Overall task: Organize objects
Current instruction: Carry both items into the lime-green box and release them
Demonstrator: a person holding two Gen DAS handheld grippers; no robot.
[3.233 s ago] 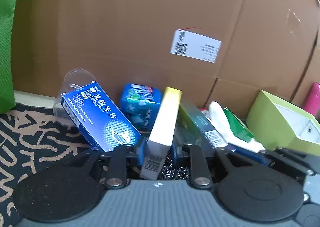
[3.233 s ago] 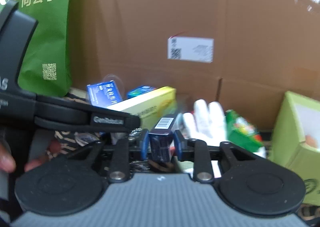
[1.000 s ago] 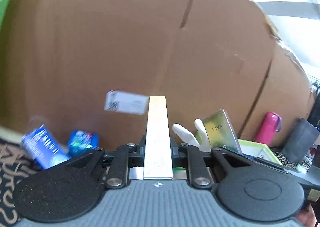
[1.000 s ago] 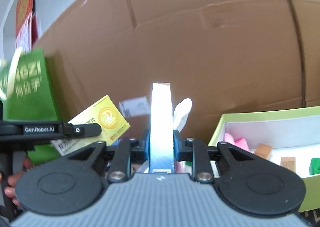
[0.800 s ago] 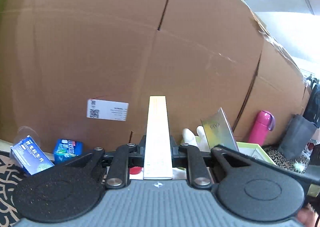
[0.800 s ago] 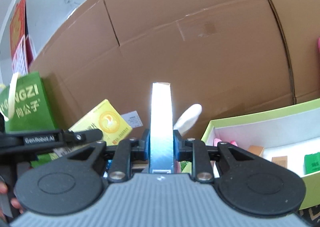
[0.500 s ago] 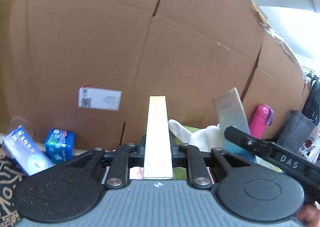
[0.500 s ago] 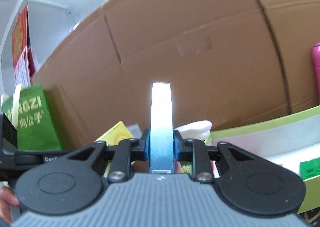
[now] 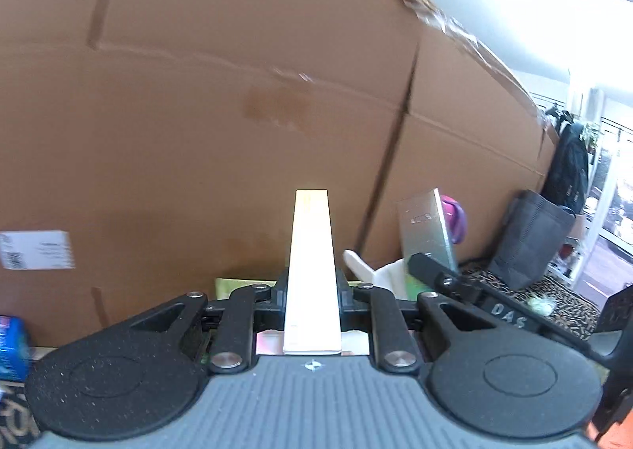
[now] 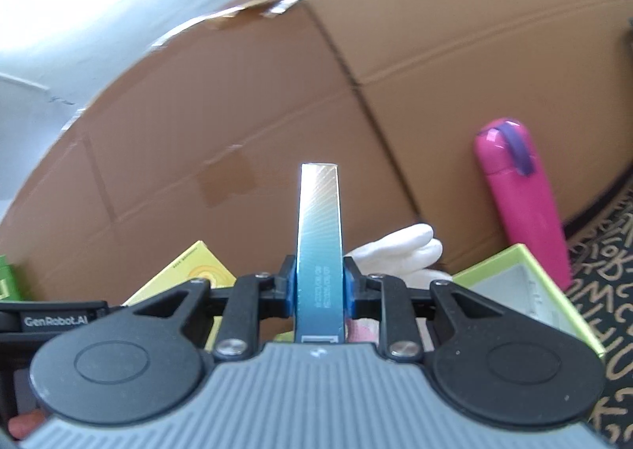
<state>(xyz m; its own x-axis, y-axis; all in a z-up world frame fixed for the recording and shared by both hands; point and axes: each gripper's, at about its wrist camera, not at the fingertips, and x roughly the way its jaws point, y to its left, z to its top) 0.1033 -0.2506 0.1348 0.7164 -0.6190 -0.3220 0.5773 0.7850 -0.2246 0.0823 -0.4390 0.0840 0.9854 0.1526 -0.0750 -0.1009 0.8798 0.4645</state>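
My left gripper is shut on a flat yellow-and-white box, held edge-on and upright; its yellow face shows at the lower left of the right wrist view. My right gripper is shut on a slim silver-blue box, which appears in the left wrist view as a silver carton to the right of the left gripper. Both boxes hang in the air in front of a big cardboard box. Below lies an open lime-green box, partly hidden by the grippers.
A white glove sticks up between the grippers. A pink bottle stands against the cardboard beside the green box. A black bag sits far right on the patterned mat. A blue packet lies at the left edge.
Both grippers swung right with their boxes still held. The white label and blue packets slid to the left edge; the pink bottle and green box came closer in the right wrist view.
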